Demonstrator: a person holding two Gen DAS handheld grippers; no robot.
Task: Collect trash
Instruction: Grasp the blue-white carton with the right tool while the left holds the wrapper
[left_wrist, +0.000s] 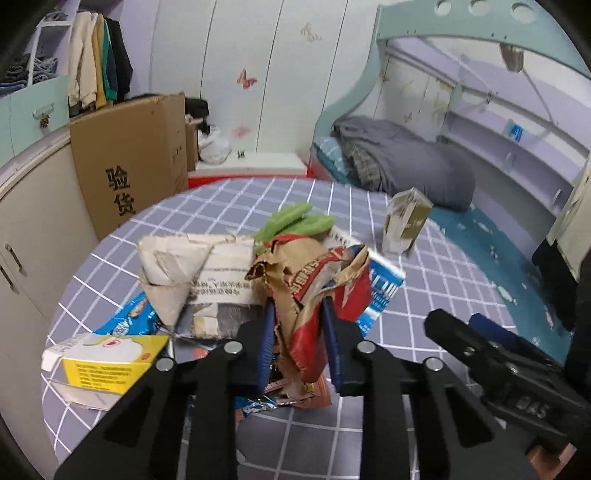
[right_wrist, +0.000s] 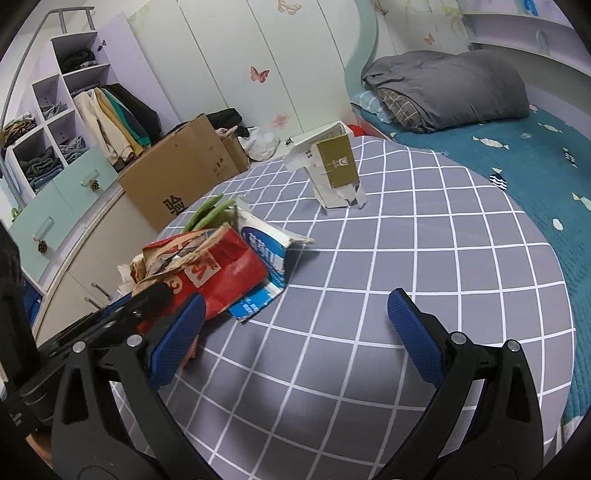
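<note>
My left gripper (left_wrist: 300, 325) is shut on a crumpled red and brown paper bag (left_wrist: 310, 291), held over a heap of trash on the round table (left_wrist: 424, 295). The heap holds crumpled newspaper (left_wrist: 184, 266), a blue and white wrapper (left_wrist: 382, 291), a green wrapper (left_wrist: 295, 221) and a yellow and white box (left_wrist: 107, 358). The red bag (right_wrist: 218, 273) and blue wrapper (right_wrist: 266, 258) also show in the right wrist view. A torn gold and white carton (right_wrist: 334, 170) stands alone at the far side. My right gripper (right_wrist: 295, 317) is open and empty above the table, right of the heap.
The table has a grey cloth with a white grid (right_wrist: 406, 277). A big cardboard box (left_wrist: 129, 158) leans behind the table on the left. A bed with a teal sheet (right_wrist: 517, 155) and a grey duvet (right_wrist: 450, 85) lies right. Cabinets (left_wrist: 26, 236) stand left.
</note>
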